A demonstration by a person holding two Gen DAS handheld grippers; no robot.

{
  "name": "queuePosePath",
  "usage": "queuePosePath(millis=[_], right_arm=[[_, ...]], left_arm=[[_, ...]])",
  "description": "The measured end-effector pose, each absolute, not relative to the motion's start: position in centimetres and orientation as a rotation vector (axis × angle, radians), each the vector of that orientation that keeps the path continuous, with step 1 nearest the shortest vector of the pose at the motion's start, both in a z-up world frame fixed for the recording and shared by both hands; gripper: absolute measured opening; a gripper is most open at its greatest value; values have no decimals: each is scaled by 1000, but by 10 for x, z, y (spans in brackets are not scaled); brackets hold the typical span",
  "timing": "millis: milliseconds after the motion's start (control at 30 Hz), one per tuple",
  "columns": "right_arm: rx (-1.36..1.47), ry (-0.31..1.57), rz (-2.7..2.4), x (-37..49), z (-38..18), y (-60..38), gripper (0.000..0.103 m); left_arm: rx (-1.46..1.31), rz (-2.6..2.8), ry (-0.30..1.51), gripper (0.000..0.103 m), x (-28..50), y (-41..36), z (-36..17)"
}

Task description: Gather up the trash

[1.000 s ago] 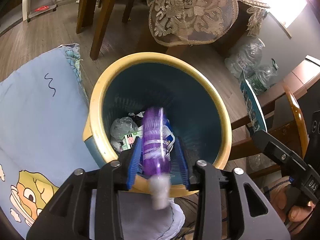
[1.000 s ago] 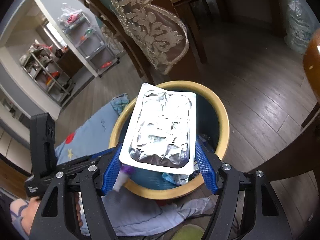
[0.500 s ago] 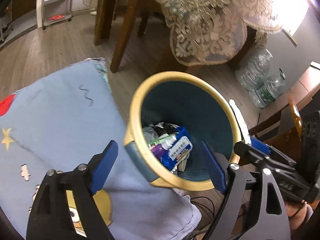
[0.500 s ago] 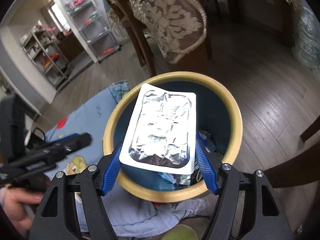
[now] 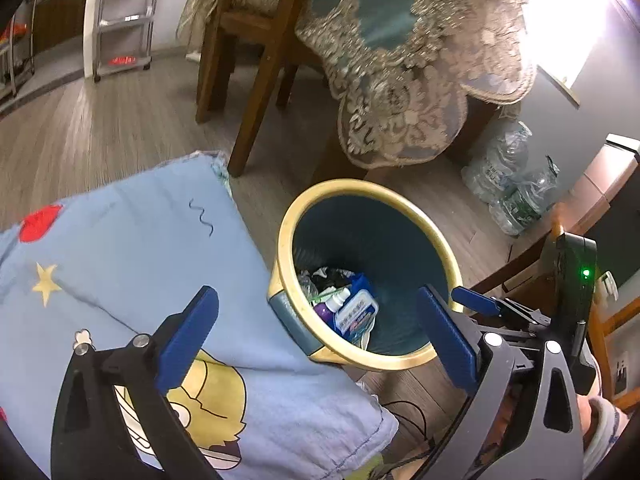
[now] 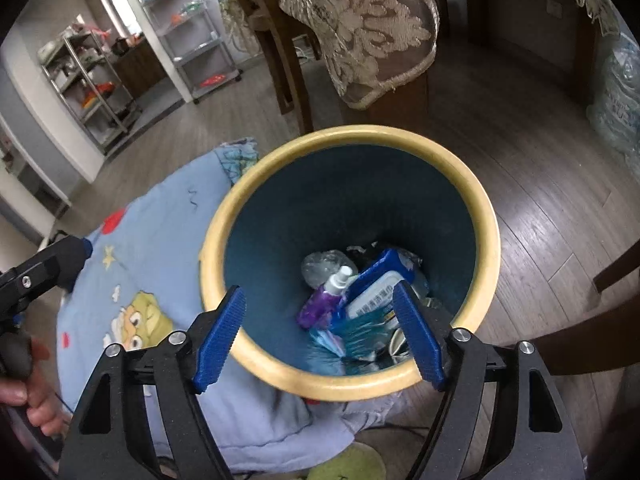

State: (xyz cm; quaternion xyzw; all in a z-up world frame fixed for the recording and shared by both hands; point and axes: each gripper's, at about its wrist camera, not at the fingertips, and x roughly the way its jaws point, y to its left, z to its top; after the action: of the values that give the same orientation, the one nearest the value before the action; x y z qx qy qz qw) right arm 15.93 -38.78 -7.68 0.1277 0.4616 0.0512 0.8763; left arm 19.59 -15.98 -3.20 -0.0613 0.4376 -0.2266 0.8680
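Right tongs (image 6: 320, 336) spread apart, empty, above the trash bin (image 6: 486, 208), left tongs (image 5: 316, 340) apart, empty, beside it

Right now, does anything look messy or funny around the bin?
Nothing is spilled. The trash, like the purple bottle, lies inside the bin. One odd thing: a cartoon blanket lies on the floor against it.

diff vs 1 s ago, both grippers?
The left gripper let go of the purple bottle, which now lies in the bin; that gripper then opened wide and pulled back left over the blue blanket. The right gripper released the foil tray; it is gone from between the fingers, and its landing spot is unclear. Bin and blanket stayed put.
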Motion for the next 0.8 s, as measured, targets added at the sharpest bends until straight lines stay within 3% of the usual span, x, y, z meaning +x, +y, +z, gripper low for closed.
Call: queuePosePath(millis=[433,800], right_arm=[[263,756,99,92,-14,-397,88],[206,638,68,46,7,-397,93]], left_arm=[[-75,-449,831,97,166,-157,-2],[-3,-449,733,97,120,-161,20]])
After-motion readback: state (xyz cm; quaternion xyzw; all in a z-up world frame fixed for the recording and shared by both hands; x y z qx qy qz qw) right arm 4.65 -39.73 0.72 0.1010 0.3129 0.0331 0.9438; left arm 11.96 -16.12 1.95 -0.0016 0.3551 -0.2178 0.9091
